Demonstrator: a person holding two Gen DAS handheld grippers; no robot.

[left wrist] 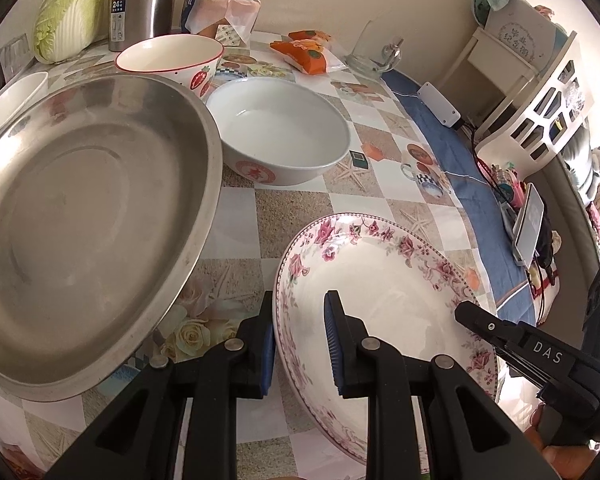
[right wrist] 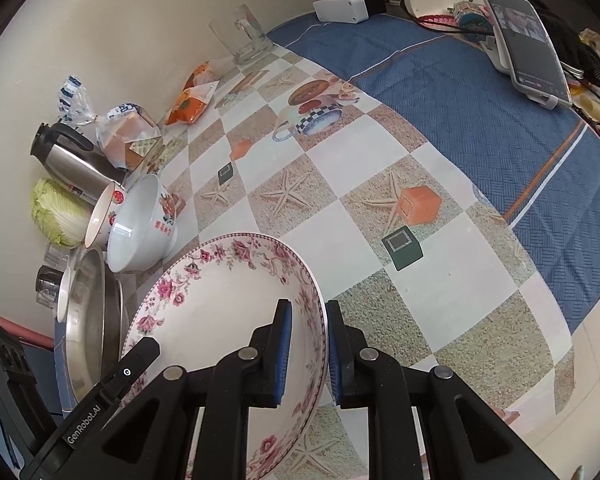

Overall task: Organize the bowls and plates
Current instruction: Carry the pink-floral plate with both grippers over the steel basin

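- My left fingers (left wrist: 300, 344) straddle the rim of the floral plate (left wrist: 384, 292): one blue pad outside, one inside the dish. The outer pad touches the rim; a gap shows at the inner pad. Nearly closed, rim between them.
- My right fingers (right wrist: 308, 348) sit on the opposite rim of the same plate (right wrist: 220, 312), one pad inside, one outside, both close on the rim edge. Nearly closed, gripping the rim.
- Each view catches the tip of the other tool over the far side of the plate.
- The plate is tilted, near the counter's (left wrist: 236, 220) front edge; I cannot tell whether its underside touches the cloth.
- Steel basin (left wrist: 84, 216) lies just left of the plate, apart from it.
- White bowl (left wrist: 278, 128) with a red mark stands behind the plate, mid-counter, against the basin's rim.
- Strawberry bowl (left wrist: 170, 58) sits behind the white bowl, toward the back edge.
- A small white dish (left wrist: 12, 100) is at the far left, partly hidden by the basin.
- Along the back edge: cabbage (left wrist: 70, 8), steel flask (left wrist: 140, 0), bagged bread (left wrist: 224, 4), orange packets (left wrist: 306, 50), glass mug (left wrist: 374, 46).
- Phone (right wrist: 528, 44) stands on the blue cloth (right wrist: 480, 112) at the right end.
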